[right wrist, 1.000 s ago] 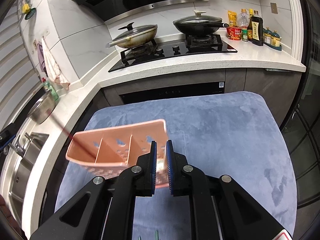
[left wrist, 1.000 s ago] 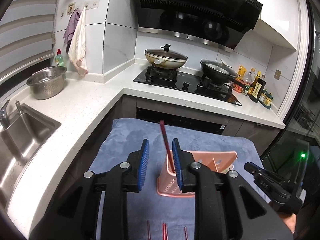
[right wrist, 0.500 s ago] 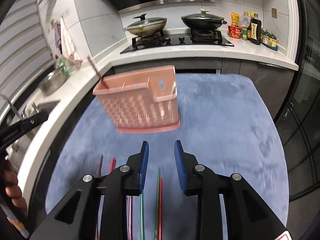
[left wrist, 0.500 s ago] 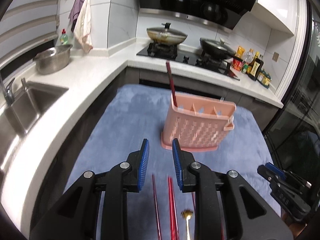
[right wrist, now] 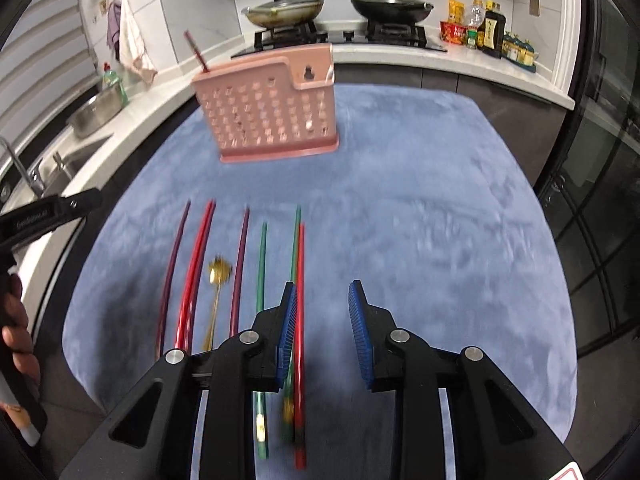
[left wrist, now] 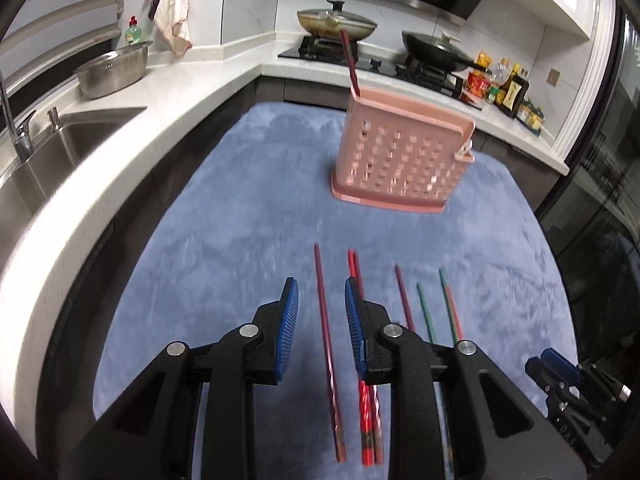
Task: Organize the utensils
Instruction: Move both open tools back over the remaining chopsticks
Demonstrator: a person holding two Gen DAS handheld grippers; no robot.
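Note:
A pink perforated utensil holder (left wrist: 402, 156) stands upright on the blue mat (left wrist: 248, 216) with one dark red chopstick (left wrist: 350, 63) leaning out of its left end; it also shows in the right wrist view (right wrist: 272, 108). Several chopsticks lie in a row on the mat: a maroon one (left wrist: 327, 328), a red pair (left wrist: 368, 400), green ones (right wrist: 261, 280) and a red one (right wrist: 300, 320). A gold spoon (right wrist: 218, 280) lies among them. My left gripper (left wrist: 320, 312) is open and empty over the maroon chopstick. My right gripper (right wrist: 324, 316) is open and empty, right of the red chopstick.
A white counter (left wrist: 120, 128) runs along the left with a sink (left wrist: 60, 140) and a steel bowl (left wrist: 112, 72). A stove with two lidded pans (left wrist: 336, 24) and sauce bottles (left wrist: 508, 88) stand behind the mat. A dark glass door (right wrist: 600, 160) is at the right.
Both grippers have pulled back from the pink holder toward the near edge of the mat. The right gripper let go of the holder and opened. The chopstick row and spoon came into view.

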